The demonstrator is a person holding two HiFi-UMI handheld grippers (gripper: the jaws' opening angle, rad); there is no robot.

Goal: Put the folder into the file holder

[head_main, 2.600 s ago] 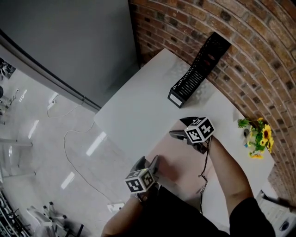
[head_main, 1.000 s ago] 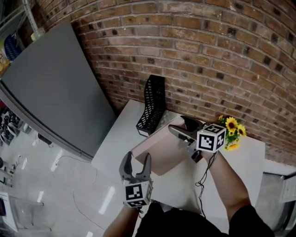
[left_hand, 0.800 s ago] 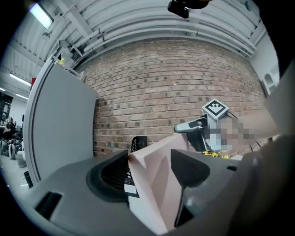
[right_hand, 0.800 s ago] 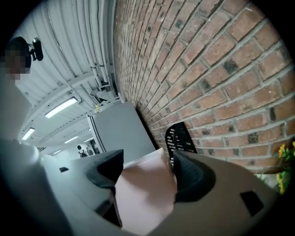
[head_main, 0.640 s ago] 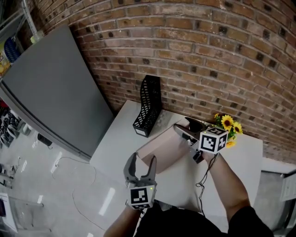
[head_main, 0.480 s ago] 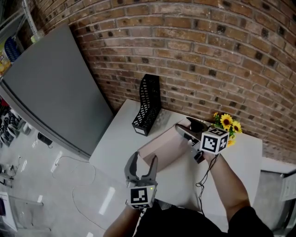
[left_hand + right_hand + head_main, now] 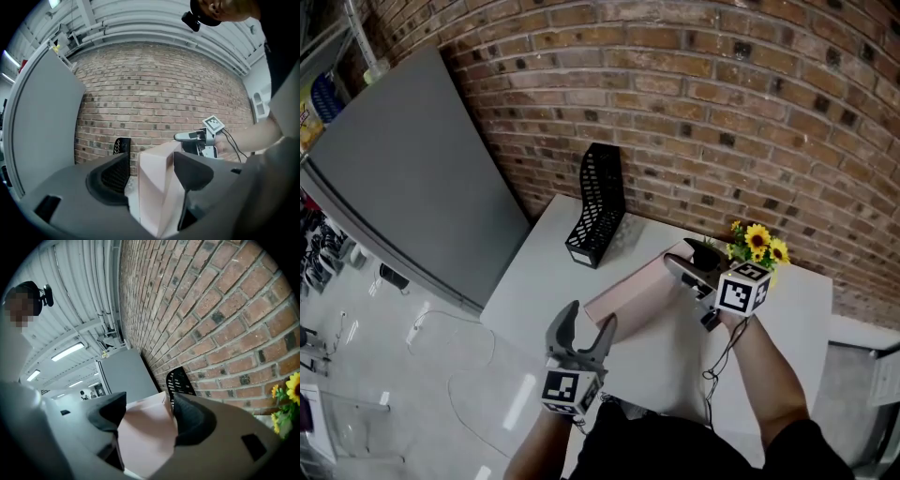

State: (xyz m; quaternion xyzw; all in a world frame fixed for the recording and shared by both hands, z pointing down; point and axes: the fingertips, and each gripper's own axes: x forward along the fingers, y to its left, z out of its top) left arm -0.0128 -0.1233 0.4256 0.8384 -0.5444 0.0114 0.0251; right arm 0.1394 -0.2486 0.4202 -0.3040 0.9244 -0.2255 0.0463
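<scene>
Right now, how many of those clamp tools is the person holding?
2. The left gripper has open jaws astride the near corner of the pink folder; the right gripper holds its far end, jaws closing on it.

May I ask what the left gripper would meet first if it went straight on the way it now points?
Most likely the pink folder, whose near edge stands between the left gripper's open jaws; the black file holder lies farther back.

light: bright, even, ceiling strips [image 7: 68, 351] | shadows: soft | edges: fisheye-bent, dark corners
</scene>
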